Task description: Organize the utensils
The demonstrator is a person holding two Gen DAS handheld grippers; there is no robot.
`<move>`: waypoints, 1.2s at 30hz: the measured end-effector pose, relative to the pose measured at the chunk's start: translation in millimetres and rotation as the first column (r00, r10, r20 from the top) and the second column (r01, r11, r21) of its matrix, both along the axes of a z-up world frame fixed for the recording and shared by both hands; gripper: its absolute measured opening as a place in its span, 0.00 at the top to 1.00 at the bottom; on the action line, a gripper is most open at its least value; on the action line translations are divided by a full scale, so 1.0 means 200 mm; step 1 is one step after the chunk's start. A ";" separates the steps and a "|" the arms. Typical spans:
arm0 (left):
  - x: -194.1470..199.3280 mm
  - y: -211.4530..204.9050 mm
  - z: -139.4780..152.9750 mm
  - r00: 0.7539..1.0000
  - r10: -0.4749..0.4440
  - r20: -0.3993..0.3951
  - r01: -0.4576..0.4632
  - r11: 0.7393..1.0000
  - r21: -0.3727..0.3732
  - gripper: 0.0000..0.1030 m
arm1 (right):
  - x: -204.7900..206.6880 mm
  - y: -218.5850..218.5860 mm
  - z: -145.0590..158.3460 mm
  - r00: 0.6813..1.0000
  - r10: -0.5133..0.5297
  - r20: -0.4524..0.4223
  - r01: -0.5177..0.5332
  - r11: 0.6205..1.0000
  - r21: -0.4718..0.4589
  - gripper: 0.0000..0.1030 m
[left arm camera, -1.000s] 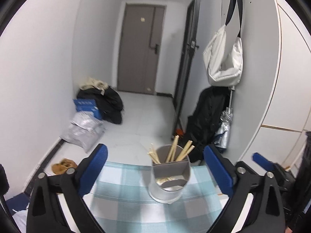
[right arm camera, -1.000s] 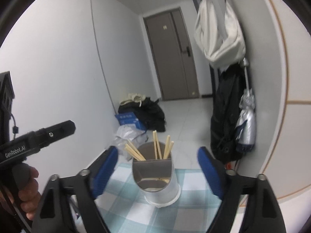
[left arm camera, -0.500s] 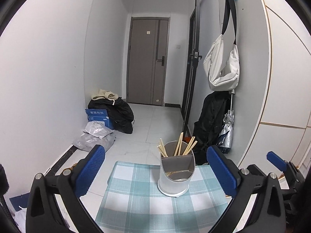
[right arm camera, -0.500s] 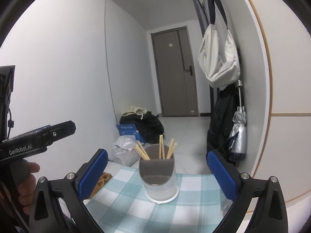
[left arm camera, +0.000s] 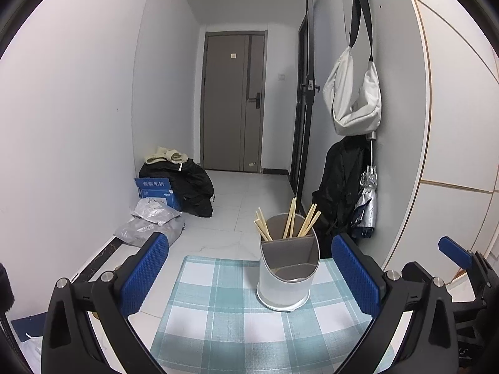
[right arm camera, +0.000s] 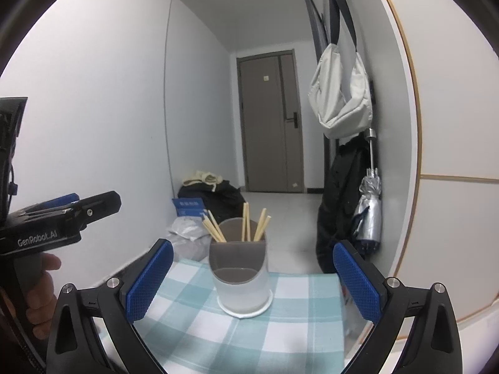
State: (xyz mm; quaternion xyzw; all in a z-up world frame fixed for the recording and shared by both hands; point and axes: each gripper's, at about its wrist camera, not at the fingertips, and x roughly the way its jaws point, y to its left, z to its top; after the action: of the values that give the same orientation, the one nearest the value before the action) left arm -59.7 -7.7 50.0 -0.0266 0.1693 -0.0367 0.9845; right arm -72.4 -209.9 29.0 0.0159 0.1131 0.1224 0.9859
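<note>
Utensil holder (left arm camera: 288, 272) stands upright on a blue-and-white checked tablecloth (left arm camera: 224, 318), w/ wooden chopsticks (left arm camera: 291, 222) sticking up out of its rear compartment; front compartment's contents can't be made out. Left gripper (left arm camera: 249, 275) spread wide, nothing in it, a finger either side of the holder but not touching. Right gripper (right arm camera: 252, 280) likewise wide apart & empty, near the holder. Beyond the holder: pale tiled floor (left arm camera: 249, 199) running to a grey door (left arm camera: 234, 99). Left of the holder on the floor, black bags (left arm camera: 184, 184), a blue box (left arm camera: 157, 190), grey plastic bag (left arm camera: 149, 221). Right of it, white bag (left arm camera: 354, 99) hung on the wall above a black coat (left arm camera: 340, 187) & folded umbrella (left arm camera: 368, 205).
</note>
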 end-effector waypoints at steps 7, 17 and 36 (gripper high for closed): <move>0.08 0.01 -0.07 0.999 0.017 -0.032 -0.018 1.000 -0.012 0.01 | 0.07 0.02 -0.10 0.998 0.004 -0.057 -0.005 1.000 -0.002 0.00; 0.22 0.03 -0.20 0.995 0.037 -0.098 -0.038 0.999 -0.012 0.01 | 0.16 0.00 -0.19 0.992 -0.006 -0.122 0.010 0.999 0.031 0.00; 0.30 0.06 -0.29 0.984 0.039 -0.173 -0.033 0.999 0.039 0.01 | 0.30 0.01 -0.28 0.979 -0.076 -0.187 0.086 0.995 0.048 0.00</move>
State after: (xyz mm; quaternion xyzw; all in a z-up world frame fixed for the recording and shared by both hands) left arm -0.2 4.5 -8.8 -0.0150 0.2545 -0.0133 0.9669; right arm -12.1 -208.0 -27.4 0.0594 0.2001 0.0833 0.9744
